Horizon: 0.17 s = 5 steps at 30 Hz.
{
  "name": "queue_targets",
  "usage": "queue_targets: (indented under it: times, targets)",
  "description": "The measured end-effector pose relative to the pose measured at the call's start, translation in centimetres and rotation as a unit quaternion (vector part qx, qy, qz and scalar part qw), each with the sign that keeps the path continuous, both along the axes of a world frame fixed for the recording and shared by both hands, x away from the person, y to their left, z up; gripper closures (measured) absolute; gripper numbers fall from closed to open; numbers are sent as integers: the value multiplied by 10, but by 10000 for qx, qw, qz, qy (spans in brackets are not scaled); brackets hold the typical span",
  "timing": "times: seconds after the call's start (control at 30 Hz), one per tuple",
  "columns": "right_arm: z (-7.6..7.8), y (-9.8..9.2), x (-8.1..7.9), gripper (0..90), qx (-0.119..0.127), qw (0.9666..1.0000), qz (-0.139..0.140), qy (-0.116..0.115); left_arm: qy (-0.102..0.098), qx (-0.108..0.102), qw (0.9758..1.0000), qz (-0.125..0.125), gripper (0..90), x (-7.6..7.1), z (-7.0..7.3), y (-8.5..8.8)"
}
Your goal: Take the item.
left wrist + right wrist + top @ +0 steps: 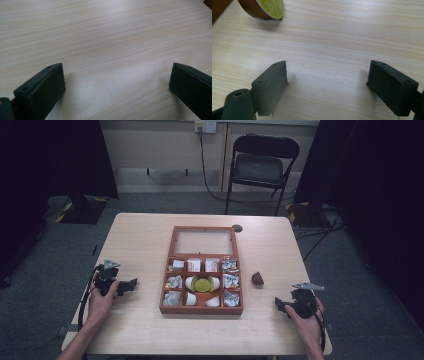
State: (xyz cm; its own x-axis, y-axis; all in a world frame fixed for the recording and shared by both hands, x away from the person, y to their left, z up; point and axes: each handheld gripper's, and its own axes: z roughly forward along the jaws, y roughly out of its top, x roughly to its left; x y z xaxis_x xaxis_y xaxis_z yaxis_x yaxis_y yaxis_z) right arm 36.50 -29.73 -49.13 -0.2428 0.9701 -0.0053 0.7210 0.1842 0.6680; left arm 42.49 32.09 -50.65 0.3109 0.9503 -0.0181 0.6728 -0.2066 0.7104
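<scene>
**Brown capsule lay loose on the table beside the compartment box**

Wood, pale and grained, made up the table point(140, 235), and near its middle sat a reddish-brown wooden box point(201, 309) with its glass-paned lid point(203, 241) folded back toward twelve o'clock. The box's compartments held white cups and silvery wrapped packets, and a round yellow-green lid point(202, 283) lay across the central cell.

At about three o'clock from the box, just beside its edge but apart from it, rested a small brown capsule point(257, 278) on the bare tabletop. In the right gripper view the same brown capsule point(262, 8) lay on its side at roughly eleven o'clock, its yellow-green foil face turned toward the camera, well clear of the jaws.

The right gripper point(281, 306) sat at about five o'clock from the box, held by a hand low over the table. Its jaws stood wide and released, with nothing but wood grain between them.

The left gripper point(131, 284) rested at nine o'clock from the box, pointing toward it. Its jaws were likewise spread and empty, with bare table between them.
</scene>
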Motion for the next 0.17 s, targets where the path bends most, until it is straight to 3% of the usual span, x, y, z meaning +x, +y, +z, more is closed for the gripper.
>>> queue_targets:
  times: [0.17]
  targets:
    - [-9,-1,0,61,43,9994,-22,-343,0,-1,10000,0,0,0,0,0]
